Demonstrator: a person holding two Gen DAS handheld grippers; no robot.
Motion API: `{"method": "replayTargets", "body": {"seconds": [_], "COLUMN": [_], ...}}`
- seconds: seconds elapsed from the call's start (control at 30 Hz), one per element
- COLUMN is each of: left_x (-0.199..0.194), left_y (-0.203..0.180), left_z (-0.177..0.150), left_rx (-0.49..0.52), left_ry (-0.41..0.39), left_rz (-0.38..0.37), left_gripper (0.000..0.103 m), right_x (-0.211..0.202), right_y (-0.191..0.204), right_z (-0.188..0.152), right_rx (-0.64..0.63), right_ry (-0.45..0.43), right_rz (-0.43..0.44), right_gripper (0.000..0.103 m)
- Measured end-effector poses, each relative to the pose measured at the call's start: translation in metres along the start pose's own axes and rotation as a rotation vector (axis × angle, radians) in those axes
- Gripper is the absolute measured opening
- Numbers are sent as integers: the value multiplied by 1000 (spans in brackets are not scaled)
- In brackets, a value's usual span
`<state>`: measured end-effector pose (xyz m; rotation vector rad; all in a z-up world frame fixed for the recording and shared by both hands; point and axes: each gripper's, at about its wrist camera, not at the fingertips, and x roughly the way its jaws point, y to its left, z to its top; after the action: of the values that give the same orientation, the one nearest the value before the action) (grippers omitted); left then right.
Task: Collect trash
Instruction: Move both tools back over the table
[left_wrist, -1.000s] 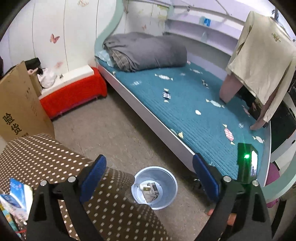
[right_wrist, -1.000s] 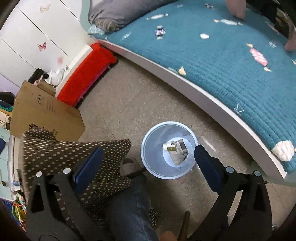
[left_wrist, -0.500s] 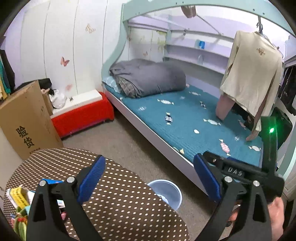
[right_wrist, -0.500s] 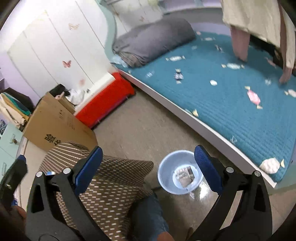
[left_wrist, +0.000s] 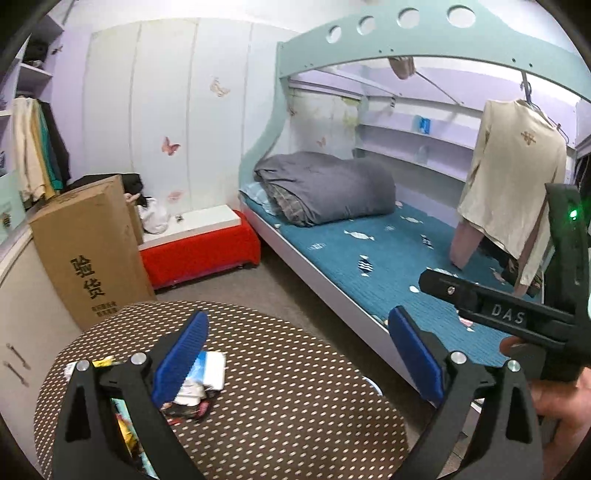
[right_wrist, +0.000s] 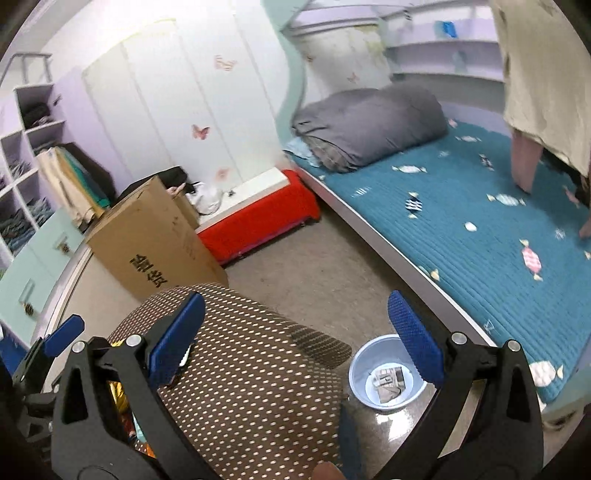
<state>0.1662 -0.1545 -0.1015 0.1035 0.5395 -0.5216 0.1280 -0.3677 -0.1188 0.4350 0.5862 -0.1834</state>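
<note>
Between the blue pads: both pairs stand wide apart and hold nothing.
Left gripper: above the round table with the brown dotted cloth; its left pad is just over the trash.
Trash: a small heap of wrappers and paper on the near left part of the table.
Right gripper: above the right edge of the same table; its right pad is over the bin in the picture.
Bin: pale blue, on the floor between table and bed, with some paper already inside.
Far left: cardboard box, beside a red bench.
</note>
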Motion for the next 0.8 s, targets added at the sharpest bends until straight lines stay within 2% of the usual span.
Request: {"method": "replayTargets", "body": {"seconds": [0.4, 0.8], "left_x": [-52, -96], "left_y": [54, 115], "left_z": [-26, -78], "left_rx": [-58, -129], "left_ry": [-30, -5], "left_rz": [101, 212], "left_gripper": [96, 96], "right_x": [-10, -2], "right_y": [70, 124], "right_z": [-22, -78], "right_rx": [-144, -299], "right_ry": [27, 131], "right_rz": [93, 193], "right_gripper": [97, 97]}}
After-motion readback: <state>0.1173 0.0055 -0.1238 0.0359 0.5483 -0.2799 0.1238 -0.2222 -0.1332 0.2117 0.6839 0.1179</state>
